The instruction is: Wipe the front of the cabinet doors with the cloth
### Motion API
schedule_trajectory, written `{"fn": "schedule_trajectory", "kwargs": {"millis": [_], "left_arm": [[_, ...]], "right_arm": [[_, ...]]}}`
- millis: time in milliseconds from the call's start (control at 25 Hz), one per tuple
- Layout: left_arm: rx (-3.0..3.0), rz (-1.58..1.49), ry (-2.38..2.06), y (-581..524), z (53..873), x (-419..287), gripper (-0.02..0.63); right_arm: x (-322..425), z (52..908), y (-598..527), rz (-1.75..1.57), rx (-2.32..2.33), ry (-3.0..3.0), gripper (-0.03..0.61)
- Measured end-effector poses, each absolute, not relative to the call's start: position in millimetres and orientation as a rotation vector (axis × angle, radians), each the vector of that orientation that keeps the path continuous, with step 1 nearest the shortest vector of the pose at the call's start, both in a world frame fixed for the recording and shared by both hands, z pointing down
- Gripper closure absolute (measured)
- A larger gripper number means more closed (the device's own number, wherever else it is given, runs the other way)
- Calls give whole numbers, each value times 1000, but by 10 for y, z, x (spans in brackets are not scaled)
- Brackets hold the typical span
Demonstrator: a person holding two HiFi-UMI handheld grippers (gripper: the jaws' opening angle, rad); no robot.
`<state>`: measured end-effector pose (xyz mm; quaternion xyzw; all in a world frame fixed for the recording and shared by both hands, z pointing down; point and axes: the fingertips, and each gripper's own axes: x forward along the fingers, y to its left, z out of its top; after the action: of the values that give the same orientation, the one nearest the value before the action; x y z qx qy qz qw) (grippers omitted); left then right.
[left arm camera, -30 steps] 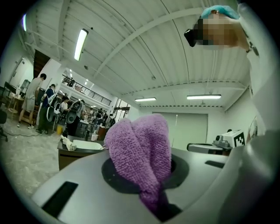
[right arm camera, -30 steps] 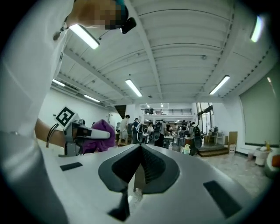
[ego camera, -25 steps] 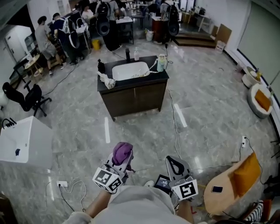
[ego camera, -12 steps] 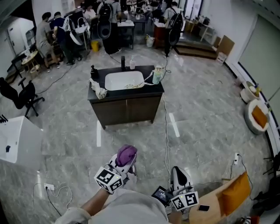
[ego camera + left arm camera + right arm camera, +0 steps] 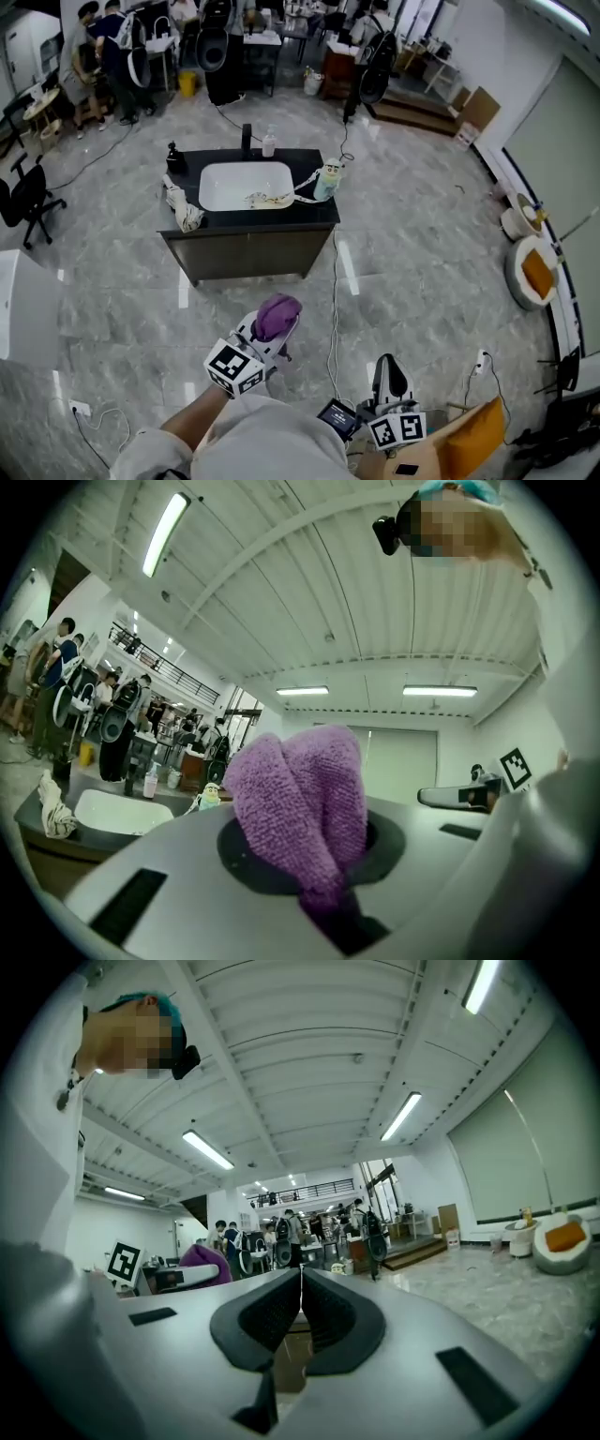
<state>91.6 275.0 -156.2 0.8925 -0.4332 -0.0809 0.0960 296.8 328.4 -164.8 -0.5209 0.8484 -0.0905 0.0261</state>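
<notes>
A dark vanity cabinet [image 5: 246,253] with a white sink [image 5: 232,185] stands in the middle of the floor, its two front doors facing me. My left gripper [image 5: 272,324] is held low, well short of the cabinet, shut on a bunched purple cloth [image 5: 277,316] [image 5: 302,799] that bulges out between its jaws. My right gripper [image 5: 389,375] hangs at the lower right, away from the cabinet; in the right gripper view [image 5: 301,1309] its pads meet with nothing between them.
A crumpled rag [image 5: 184,214], bottles [image 5: 269,142] and a yellow figure [image 5: 327,182] sit on the counter. A cable [image 5: 334,291] runs across the floor beside the cabinet. A round wooden table [image 5: 450,450] is at my right. People and desks fill the far end.
The cabinet has drawn nearer and shifted left in the head view as I walk toward it. Both grippers keep their hold and pose; the right one sits lower in the view.
</notes>
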Motion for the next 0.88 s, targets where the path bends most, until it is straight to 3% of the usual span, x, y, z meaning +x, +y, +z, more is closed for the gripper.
{"fn": "schedule_trajectory", "kwargs": {"millis": [400,880], "left_arm": [[2494,-226,-1359,1974,-1265,778,555],[2201,-151,-1790,1120,-1101,1158,555]], "right_arm": [[3170,-1411,2282,-374,-1639,2655,552],[3317,-988,299,-421,-1093,3007,551]]}}
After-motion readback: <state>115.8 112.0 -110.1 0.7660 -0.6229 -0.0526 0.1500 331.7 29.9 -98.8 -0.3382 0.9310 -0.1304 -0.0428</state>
